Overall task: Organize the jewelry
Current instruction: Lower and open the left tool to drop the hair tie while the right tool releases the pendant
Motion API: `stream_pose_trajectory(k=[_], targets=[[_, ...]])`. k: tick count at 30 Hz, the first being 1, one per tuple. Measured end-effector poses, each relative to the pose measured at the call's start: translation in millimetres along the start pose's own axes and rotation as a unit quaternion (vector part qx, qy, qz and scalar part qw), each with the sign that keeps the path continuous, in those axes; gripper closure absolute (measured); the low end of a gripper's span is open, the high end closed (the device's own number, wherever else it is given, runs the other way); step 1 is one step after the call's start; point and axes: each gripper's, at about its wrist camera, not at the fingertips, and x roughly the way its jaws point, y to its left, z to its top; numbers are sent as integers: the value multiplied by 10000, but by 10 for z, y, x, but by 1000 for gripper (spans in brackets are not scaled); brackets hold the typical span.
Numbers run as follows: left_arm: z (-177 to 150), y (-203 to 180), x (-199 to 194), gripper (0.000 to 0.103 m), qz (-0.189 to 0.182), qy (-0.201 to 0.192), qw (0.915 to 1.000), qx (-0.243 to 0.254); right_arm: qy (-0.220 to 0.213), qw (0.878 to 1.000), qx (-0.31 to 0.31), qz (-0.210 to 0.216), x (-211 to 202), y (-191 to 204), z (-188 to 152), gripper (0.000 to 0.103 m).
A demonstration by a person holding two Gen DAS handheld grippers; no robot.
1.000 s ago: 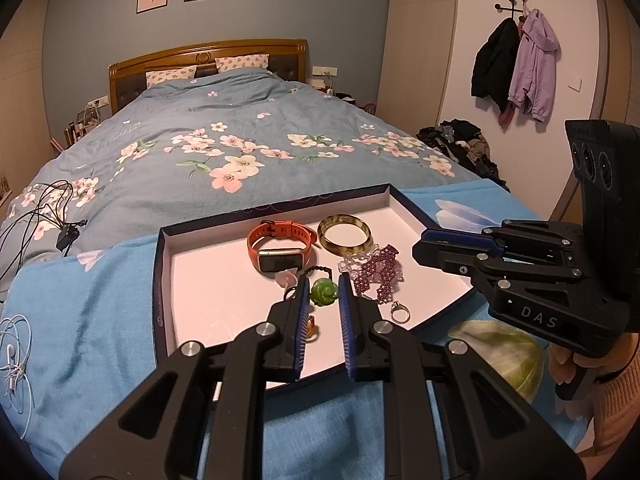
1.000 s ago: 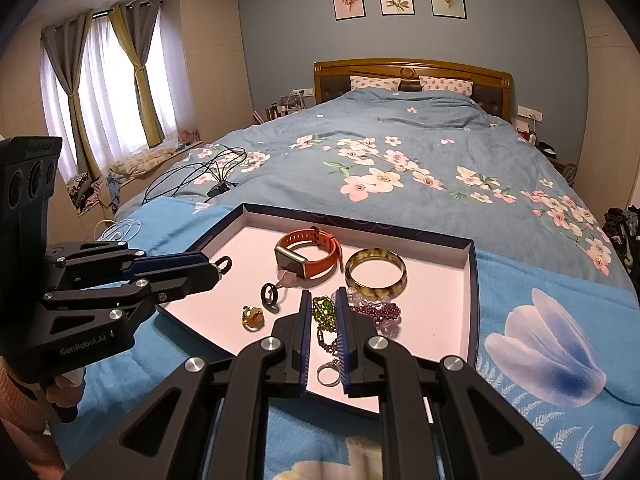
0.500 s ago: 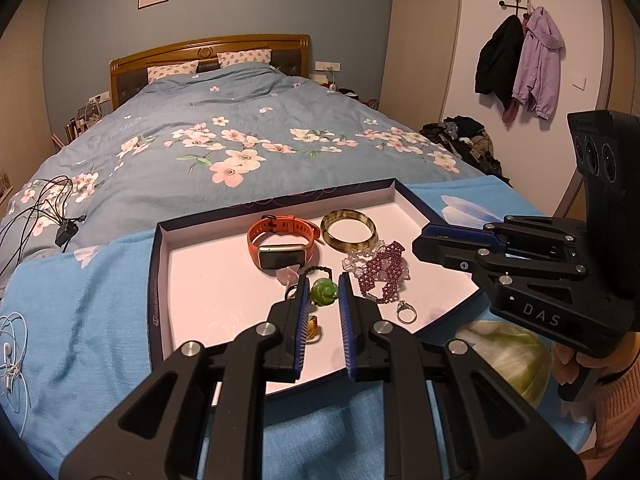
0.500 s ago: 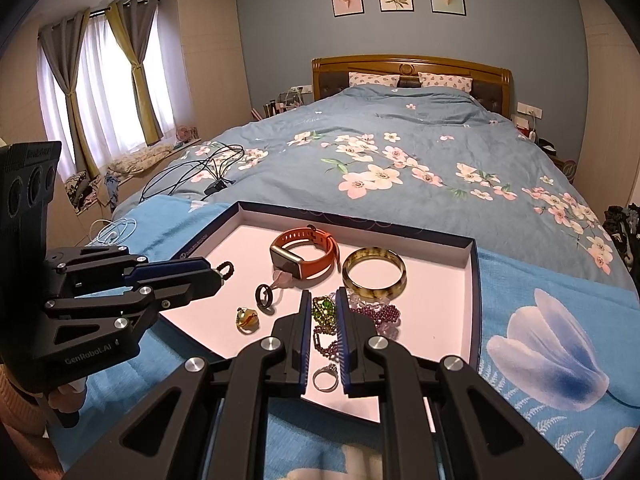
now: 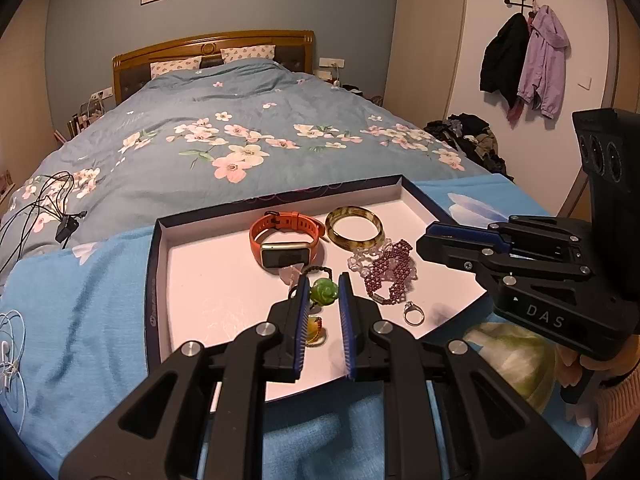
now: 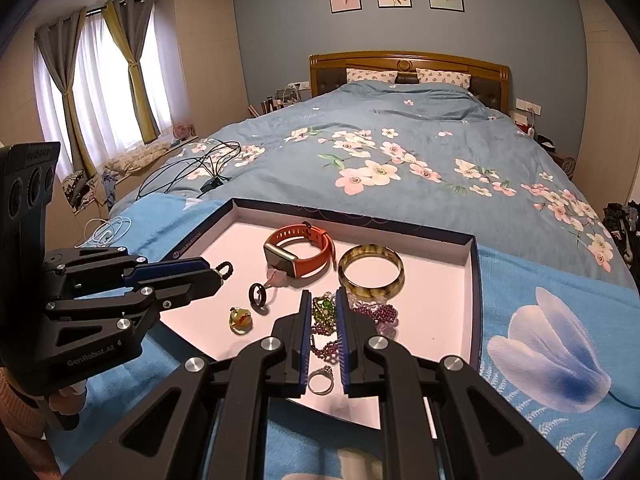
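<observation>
Two black handheld grippers with blue-lined fingers sit side by side, both angled downward and forward. The left gripper (image 5: pixel 322 292) has its jaws nearly closed, pads pinching a green pendant (image 5: pixel 325 290) at the fingertips. Seen from the right wrist camera, it reaches in from the left edge, fingers together. The left hand (image 6: pixel 64 398) grips the handle underneath, a pinkish knitted sleeve (image 6: pixel 16 412) at the wrist. The right gripper (image 6: pixel 323 308) is closed tighter, its pads clamped on a green beaded piece (image 6: pixel 324 310). The right hand (image 5: pixel 576 360) wraps its handle from below, with the same knitted cuff.
</observation>
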Motion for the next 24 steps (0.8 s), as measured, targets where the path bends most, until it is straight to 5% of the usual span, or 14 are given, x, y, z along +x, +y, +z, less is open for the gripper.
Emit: stream_pose_trajectory(k=[24], targets=[[-24, 7, 184, 88, 70, 175, 9998, -48, 125, 9999, 14, -38, 102, -39, 11, 93]])
